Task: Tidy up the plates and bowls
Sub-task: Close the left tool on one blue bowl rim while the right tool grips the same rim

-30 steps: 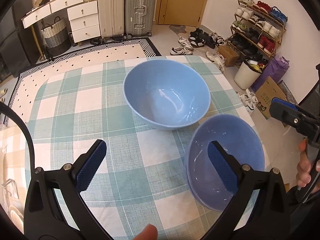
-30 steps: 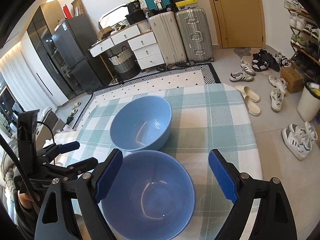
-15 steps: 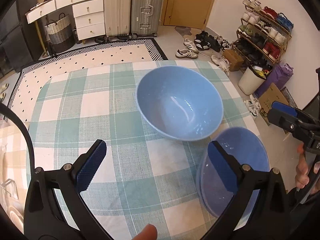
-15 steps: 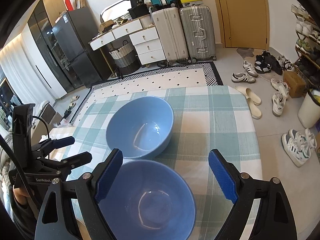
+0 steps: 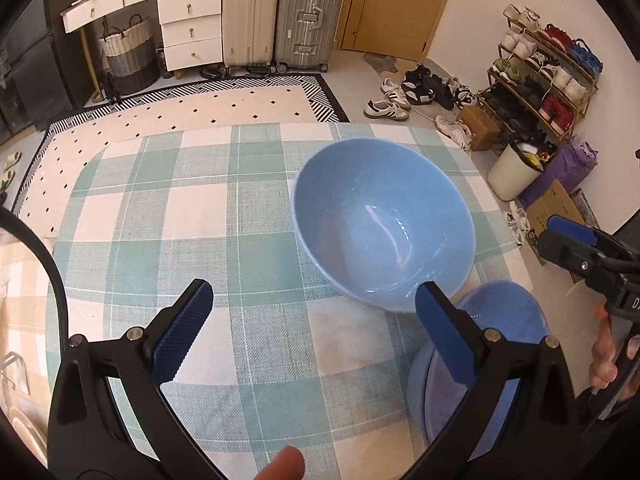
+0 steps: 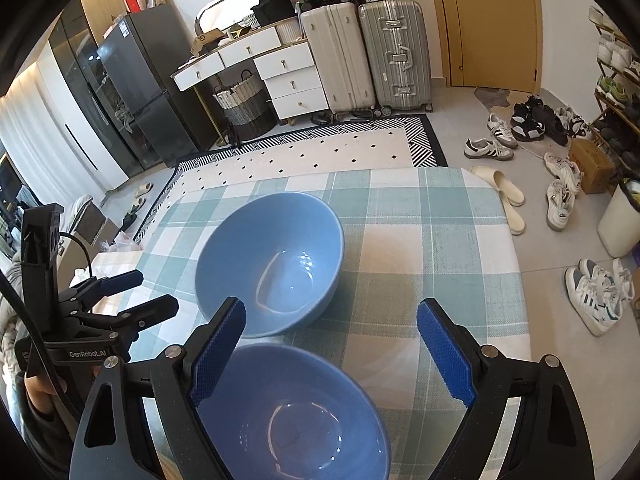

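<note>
Two light blue bowls stand upright on the green-and-white checked tablecloth (image 5: 192, 216). The far bowl (image 5: 384, 232) sits right of the table's middle; it also shows in the right wrist view (image 6: 276, 260). The near bowl (image 6: 296, 412) sits at the front edge, close to the far one; it shows in the left wrist view (image 5: 492, 328) too. My left gripper (image 5: 316, 332) is open and empty above bare cloth, left of both bowls. My right gripper (image 6: 332, 352) is open and empty, hovering over the near bowl's rim.
The table drops off to the floor on the right, where loose shoes (image 6: 596, 300), a shoe rack (image 5: 544, 64) and a white bin (image 5: 516, 172) stand. A patterned rug (image 6: 312, 152), drawers (image 6: 288, 76) and suitcases (image 6: 368, 48) lie beyond the far edge.
Both grippers have drawn back and stayed open. In the left wrist view both bowls have slid to the right. In the right wrist view the near bowl sits lower in frame.
</note>
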{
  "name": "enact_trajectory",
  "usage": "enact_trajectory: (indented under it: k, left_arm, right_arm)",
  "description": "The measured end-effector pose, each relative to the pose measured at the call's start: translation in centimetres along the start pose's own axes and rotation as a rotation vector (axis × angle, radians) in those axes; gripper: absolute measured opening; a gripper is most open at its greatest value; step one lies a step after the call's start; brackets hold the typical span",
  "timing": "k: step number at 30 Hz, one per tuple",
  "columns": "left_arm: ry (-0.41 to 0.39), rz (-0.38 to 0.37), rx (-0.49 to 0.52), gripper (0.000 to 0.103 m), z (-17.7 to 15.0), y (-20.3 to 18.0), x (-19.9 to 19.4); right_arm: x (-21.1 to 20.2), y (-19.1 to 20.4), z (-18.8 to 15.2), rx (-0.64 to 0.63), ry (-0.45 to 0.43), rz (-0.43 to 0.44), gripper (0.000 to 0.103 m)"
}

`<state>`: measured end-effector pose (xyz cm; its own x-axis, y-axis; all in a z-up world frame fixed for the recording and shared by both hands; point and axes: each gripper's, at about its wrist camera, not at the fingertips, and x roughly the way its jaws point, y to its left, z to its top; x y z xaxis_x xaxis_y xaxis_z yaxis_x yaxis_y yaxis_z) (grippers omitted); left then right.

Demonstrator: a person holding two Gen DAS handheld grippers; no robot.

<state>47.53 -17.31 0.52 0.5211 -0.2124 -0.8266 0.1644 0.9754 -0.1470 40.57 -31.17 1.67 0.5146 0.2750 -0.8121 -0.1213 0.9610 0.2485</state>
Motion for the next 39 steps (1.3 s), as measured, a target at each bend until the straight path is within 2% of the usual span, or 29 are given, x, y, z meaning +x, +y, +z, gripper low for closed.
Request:
enact_trajectory:
  k: [8,23,28,30,32,37,39]
  left_arm:
    - [-0.009,-0.001,-0.019,0.099,0.6,0.4,1.6]
    - [0.036,-0.022,-0.048,0.093,1.4,1.2,5.2]
    - [0.042,-0.025,-0.060,0.086,1.5,1.7,6.0]
    - [0.050,-0.022,-0.059,0.082,1.6,1.7,6.5]
    - [0.056,-0.013,-0.054,0.070,1.6,1.7,6.9]
    - [0.071,-0.018,-0.050,0.063,1.7,1.4,7.9]
    - [0.086,-0.023,-0.049,0.056,1.7,1.2,8.4]
  right_arm:
    - [1.9,0.4,0.9,-0.012,0.021,0.009,0.089]
    - [5.4,0.4,1.4,-0.007,0.095,0.054,0.089]
    - [6.3,0.9,1.7,-0.018,0.121,0.061,0.080]
    - [6.8,0.9,1.8,-0.021,0.133,0.064,0.073]
    - [7.3,1.1,1.7,-0.031,0.147,0.068,0.067]
    - [8.3,1.2,1.5,-0.041,0.168,0.055,0.061]
    - [8.5,1.1,1.5,-0.040,0.174,0.054,0.055]
